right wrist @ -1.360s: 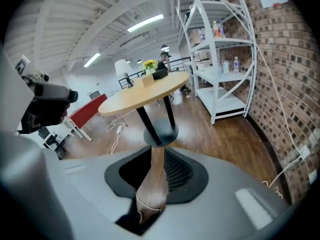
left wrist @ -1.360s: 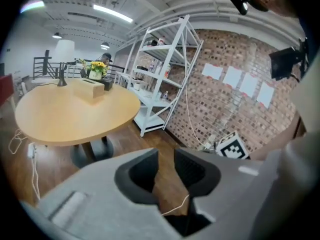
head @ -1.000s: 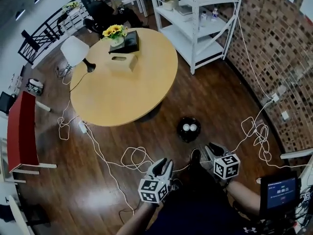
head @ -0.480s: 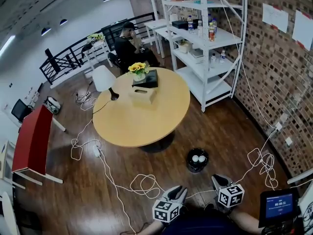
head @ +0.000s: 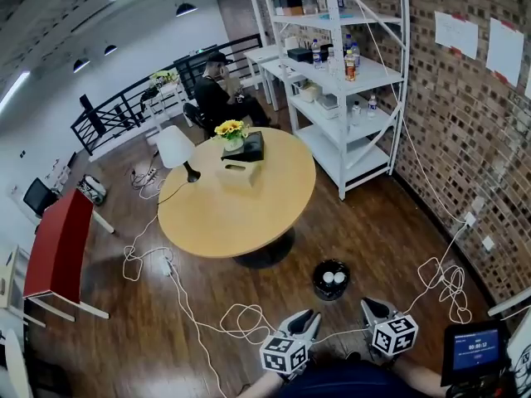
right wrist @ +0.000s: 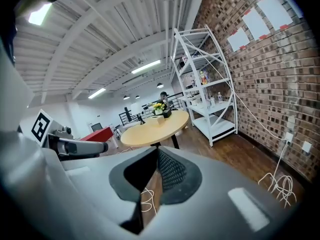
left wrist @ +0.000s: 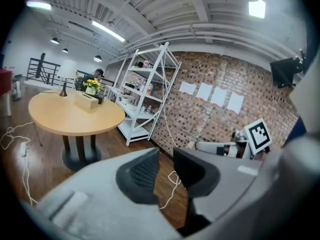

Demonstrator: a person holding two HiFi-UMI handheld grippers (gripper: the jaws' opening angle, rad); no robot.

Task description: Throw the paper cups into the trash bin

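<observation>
Our right gripper (right wrist: pixel 156 154) has just been closing, its jaws now together on nothing; our left gripper (left wrist: pixel 166 156) is slightly open and empty. We see both paper cups (head: pixel 326 277) inside the trash bin (head: pixel 331 294) ahead.

The right hand-held gripper (right wrist: pixel 156 153) has just been closing its jaws. Now they meet, with nothing between them. The head view tips up, so the trash bin (head: pixel 317 283), the round counter (head: pixel 241 210) and the left hand-held gripper (head: pixel 304 319) sit lower. More of the white shelf (head: pixel 358 76) shows.

Left gripper (head: pixel 305 316) ajar; right gripper (head: pixel 372 305) just closed, empty.
</observation>
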